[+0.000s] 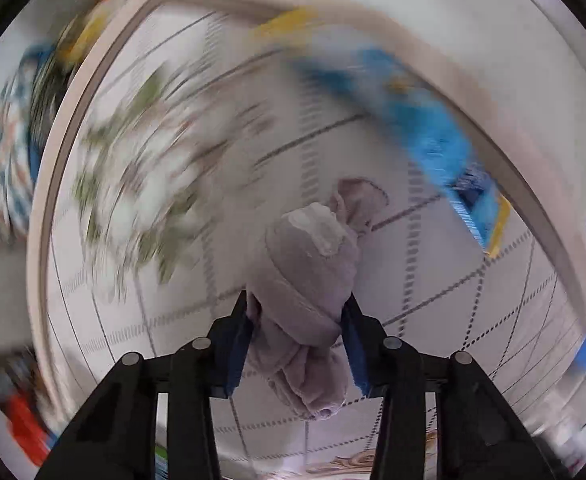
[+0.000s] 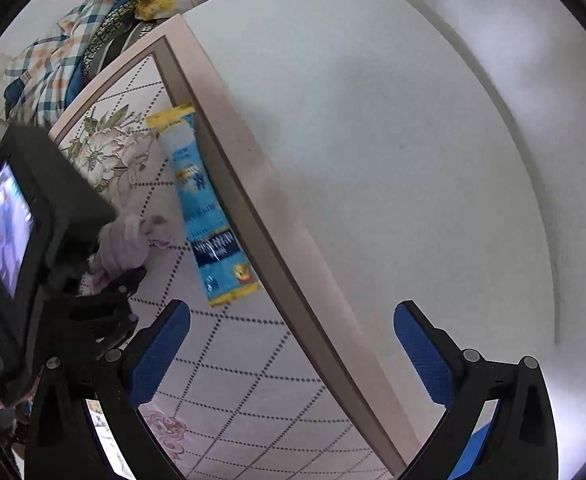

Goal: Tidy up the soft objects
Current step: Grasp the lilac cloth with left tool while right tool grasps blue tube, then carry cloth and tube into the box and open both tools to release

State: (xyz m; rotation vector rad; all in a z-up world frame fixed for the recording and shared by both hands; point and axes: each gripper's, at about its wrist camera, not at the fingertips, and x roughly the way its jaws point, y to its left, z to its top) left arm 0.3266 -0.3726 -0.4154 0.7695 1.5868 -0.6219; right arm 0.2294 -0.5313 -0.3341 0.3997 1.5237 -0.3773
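Fingers of the left gripper are squeezing a lilac soft cloth above the quilted mattress, near the blue packet. Right gripper is hanging with fingers wide apart, holding nothing.

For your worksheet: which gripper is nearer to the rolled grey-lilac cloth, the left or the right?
Left. The left gripper is clamped around the grey-lilac cloth, pads on both sides. The right gripper is open and empty, off to the cloth's right near the bed's edge.
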